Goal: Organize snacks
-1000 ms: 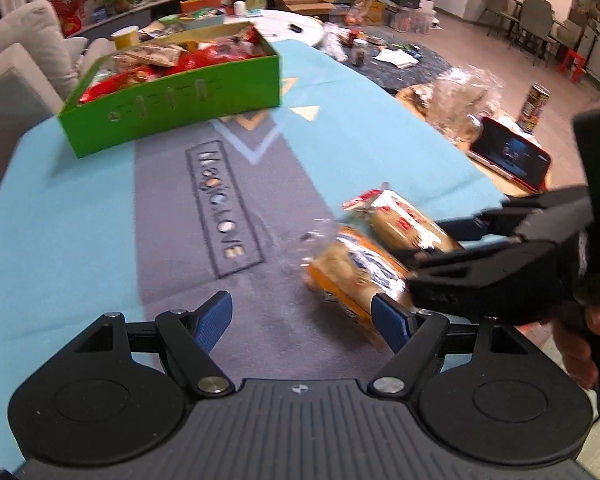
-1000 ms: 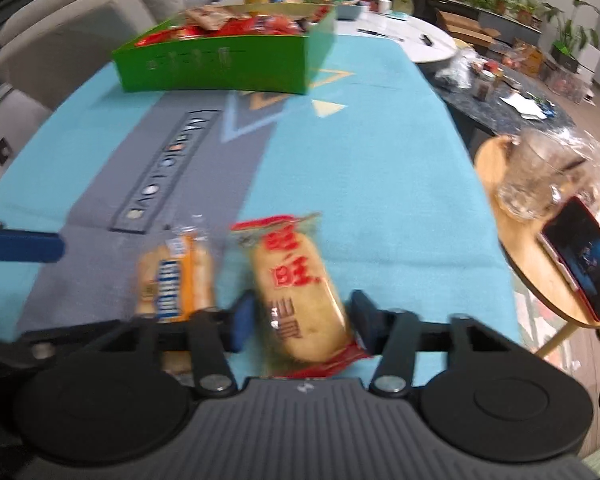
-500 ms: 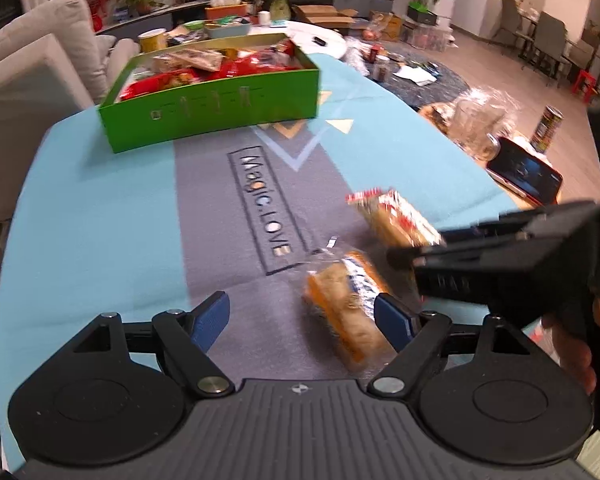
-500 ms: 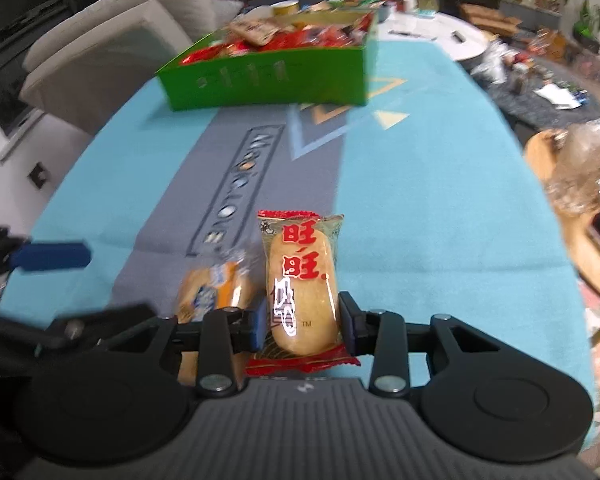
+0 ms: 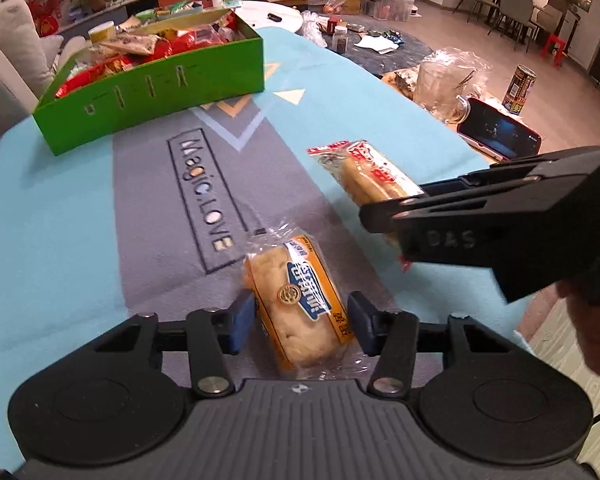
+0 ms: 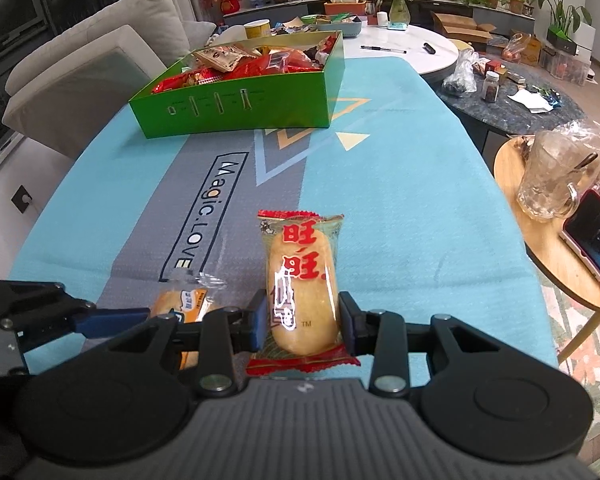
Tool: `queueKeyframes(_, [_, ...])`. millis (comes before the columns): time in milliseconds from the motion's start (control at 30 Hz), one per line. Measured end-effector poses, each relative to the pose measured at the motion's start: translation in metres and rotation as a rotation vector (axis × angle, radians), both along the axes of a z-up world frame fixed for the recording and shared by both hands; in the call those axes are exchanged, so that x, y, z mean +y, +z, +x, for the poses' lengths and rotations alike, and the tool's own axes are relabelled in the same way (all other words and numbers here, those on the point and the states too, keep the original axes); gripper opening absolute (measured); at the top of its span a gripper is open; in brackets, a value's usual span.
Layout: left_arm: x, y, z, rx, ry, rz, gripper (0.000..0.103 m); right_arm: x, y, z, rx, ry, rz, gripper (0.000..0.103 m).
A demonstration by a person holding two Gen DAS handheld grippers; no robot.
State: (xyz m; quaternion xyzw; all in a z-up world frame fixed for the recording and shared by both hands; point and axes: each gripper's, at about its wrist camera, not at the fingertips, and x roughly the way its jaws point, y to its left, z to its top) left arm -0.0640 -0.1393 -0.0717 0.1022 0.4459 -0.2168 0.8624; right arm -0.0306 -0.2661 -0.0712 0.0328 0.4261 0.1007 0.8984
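My left gripper (image 5: pixel 300 326) is shut on an orange-and-blue wrapped bread snack (image 5: pixel 298 298), low over the grey part of the mat. My right gripper (image 6: pixel 302 320) is shut on a red-edged rice cracker pack (image 6: pixel 302 284); that pack also shows in the left wrist view (image 5: pixel 374 176), to the right of the bread. The bread snack shows in the right wrist view (image 6: pixel 184 304), left of the right gripper. A green box (image 5: pixel 152 88) full of snacks stands at the far end of the mat; it also shows in the right wrist view (image 6: pixel 240 114).
The blue-and-grey mat (image 6: pixel 400 200) covers the table. To the right stands a round wooden side table (image 6: pixel 512 172) with a glass mug (image 6: pixel 548 180) and a red phone (image 6: pixel 596 240). A sofa (image 6: pixel 92 64) stands at the left.
My left gripper has moved right over the bread snack and closed its pads on it. My right gripper has closed on the rice cracker pack and holds it steady.
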Motion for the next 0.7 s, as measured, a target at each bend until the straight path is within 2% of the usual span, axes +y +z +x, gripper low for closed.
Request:
queueKeyframes(300, [0.035,0.008,0.004,-0.050,0.061,-0.002,0.042,0.004,0.005,0.001,-0.020,0.019,0.040,0.078])
queueKeyframes(700, [0.059,0.013,0.018,-0.092,0.133,-0.003,0.042,0.025,0.014,0.005,-0.038,0.067,0.054,0.078])
